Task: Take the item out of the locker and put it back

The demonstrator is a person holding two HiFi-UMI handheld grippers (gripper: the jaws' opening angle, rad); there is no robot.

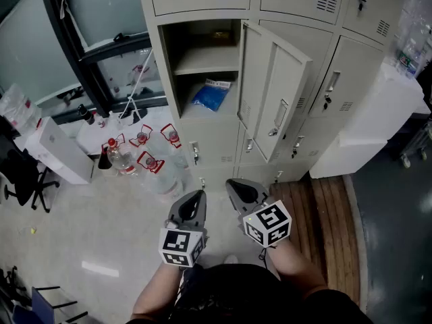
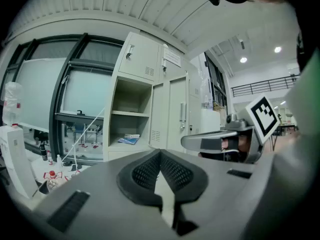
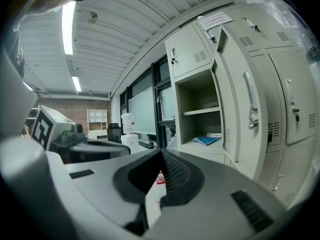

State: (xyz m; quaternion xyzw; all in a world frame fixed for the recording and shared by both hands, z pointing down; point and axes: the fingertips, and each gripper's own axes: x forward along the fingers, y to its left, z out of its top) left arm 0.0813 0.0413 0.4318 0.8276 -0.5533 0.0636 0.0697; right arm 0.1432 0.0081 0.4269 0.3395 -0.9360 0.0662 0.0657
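The blue packet (image 1: 210, 93) lies on the lower shelf of the open locker (image 1: 164, 79) compartment, at twelve o'clock from both grippers; its white label is too small to read. The left gripper (image 1: 196, 198) and right gripper (image 1: 235, 186) hang side by side well short of it, each with its fingers pressed together on nothing. Red-labelled bottles (image 1: 145, 155) stand at ten o'clock, their print illegible.

A pale speckled floor (image 1: 101, 228) fills the lower left, and wooden boards (image 1: 327, 208) lie at lower right before the bank of lockers (image 1: 358, 73). Dark-framed windows (image 1: 101, 19) span the upper left, with a black office chair (image 1: 23, 177) at the left edge. In the right gripper view, strip lights (image 3: 67, 21) run along a ribbed ceiling (image 3: 130, 24), with a brick wall (image 3: 75, 111) far off at centre left.
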